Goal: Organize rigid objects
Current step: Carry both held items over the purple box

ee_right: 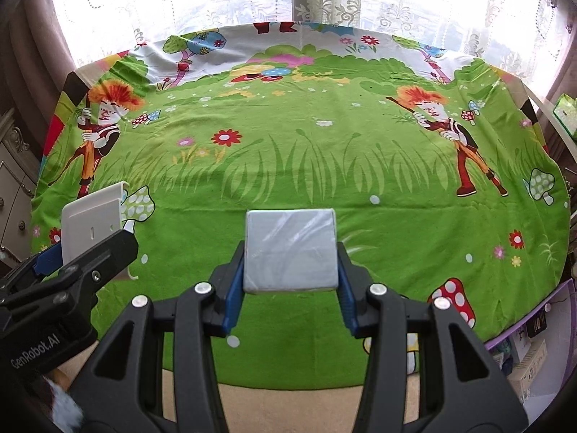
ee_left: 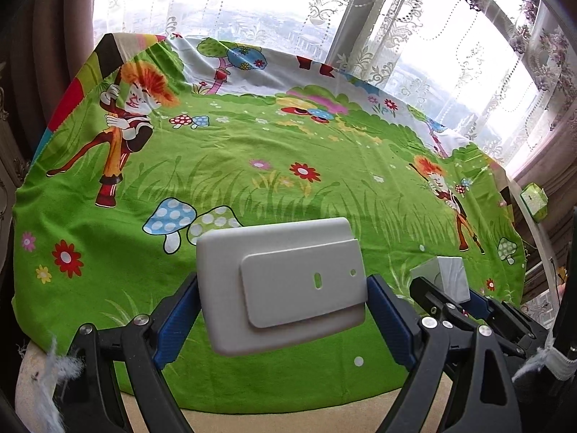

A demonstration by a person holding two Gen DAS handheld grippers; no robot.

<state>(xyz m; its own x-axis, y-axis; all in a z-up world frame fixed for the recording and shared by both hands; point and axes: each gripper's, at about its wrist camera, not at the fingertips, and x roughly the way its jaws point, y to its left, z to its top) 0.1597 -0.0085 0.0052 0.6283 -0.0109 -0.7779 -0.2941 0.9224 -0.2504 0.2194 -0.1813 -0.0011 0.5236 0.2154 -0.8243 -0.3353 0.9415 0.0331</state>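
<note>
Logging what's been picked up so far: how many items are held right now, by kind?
White plastic holder, in the left gripper: 1
Grey wrapped box, in the right gripper: 1
Total: 2

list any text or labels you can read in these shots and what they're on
"GenRobot.AI": white lettering on the black body of the left gripper, seen in the right wrist view.
Boxes at the lower right edge: print too small to read.
White plastic holder, wrapped grey box and cartoon cloth: no text visible.
</note>
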